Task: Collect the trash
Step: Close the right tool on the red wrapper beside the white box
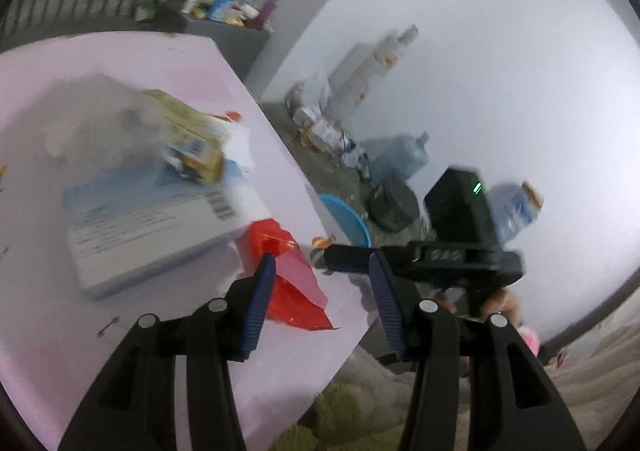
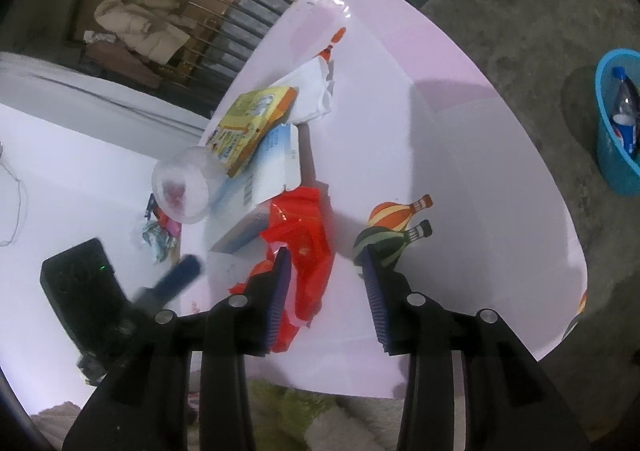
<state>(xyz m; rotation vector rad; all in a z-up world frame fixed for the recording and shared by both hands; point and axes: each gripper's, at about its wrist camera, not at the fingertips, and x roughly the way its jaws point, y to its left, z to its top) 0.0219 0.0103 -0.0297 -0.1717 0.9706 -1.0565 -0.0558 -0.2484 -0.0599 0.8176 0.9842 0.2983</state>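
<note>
crowded pink table (image 2: pixel 460 139): blue-white box (image 2: pixel 272 167) under a yellow carton (image 2: pixel 248 127), clear plastic cup (image 2: pixel 184 187) beside; blue basin (image 2: pixel 616 155) down on the floor; red plastic bag (image 2: pixel 304 247) lying against the box, brushing the inner finger of the right gripper (image 2: pixel 328 299); both right gripper and left gripper (image 1: pixel 320 299) parted, gripping nothing.

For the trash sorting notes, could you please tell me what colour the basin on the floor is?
The basin is bright blue, clearest in the right wrist view.
</note>
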